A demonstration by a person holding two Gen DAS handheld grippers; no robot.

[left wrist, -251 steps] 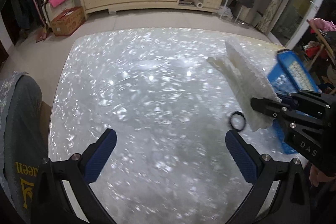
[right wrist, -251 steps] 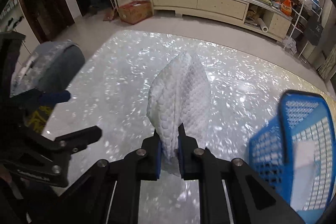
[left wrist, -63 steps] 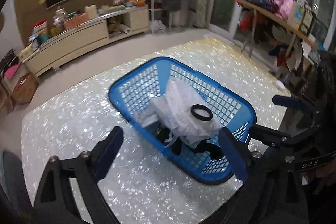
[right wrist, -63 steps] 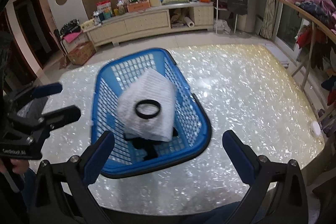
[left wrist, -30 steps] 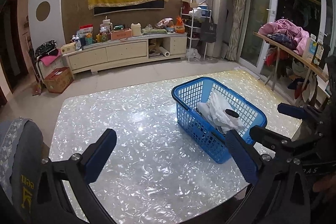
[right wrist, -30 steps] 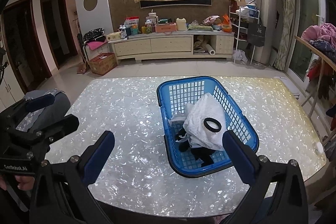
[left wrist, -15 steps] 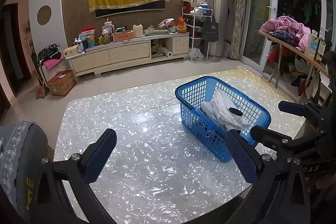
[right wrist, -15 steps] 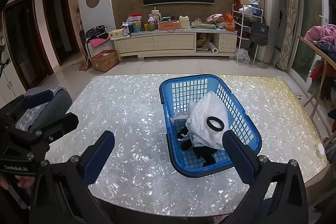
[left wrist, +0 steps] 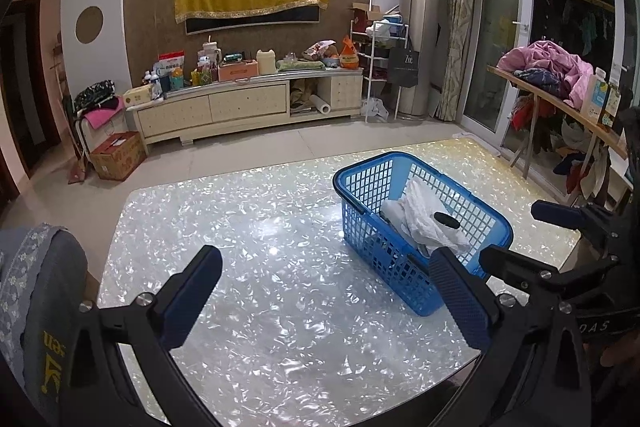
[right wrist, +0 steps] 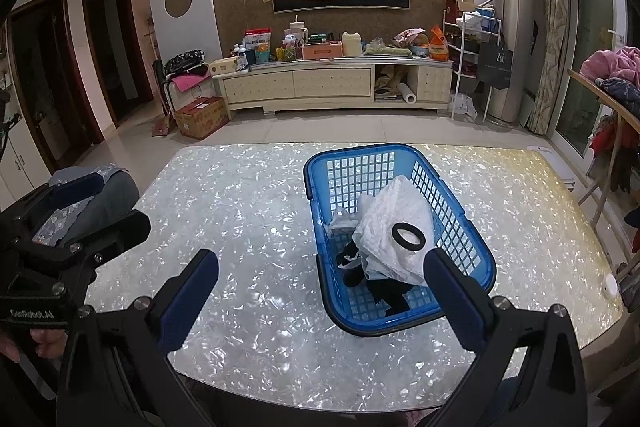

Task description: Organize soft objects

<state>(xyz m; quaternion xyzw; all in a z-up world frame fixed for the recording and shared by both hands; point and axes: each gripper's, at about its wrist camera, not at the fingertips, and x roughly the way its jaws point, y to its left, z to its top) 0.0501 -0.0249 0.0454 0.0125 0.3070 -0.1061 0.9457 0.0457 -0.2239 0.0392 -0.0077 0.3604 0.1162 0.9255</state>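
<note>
A blue plastic basket (right wrist: 480, 271) stands on the pearly white table (right wrist: 248, 219), right of centre. In it lies a white textured cloth (right wrist: 400, 215) with a black hair ring (right wrist: 408, 235) on top, over dark items. The basket (left wrist: 360, 223), the cloth (left wrist: 424, 219) and the ring (left wrist: 447, 219) also show in the left wrist view. My left gripper (left wrist: 324, 291) is open and empty above the near table edge. My right gripper (right wrist: 320, 291) is open and empty, held back from the basket.
A grey cushioned chair back (left wrist: 36, 287) stands at the table's left side. A small white disc (right wrist: 611, 284) lies near the table's right edge. A cluttered low cabinet (right wrist: 320, 83) lines the far wall. A board with piled clothes (left wrist: 552, 67) stands at the right.
The right gripper has let go of the white cloth, which now lies in the basket with the ring on it. Both grippers have drawn back and up from the basket.
</note>
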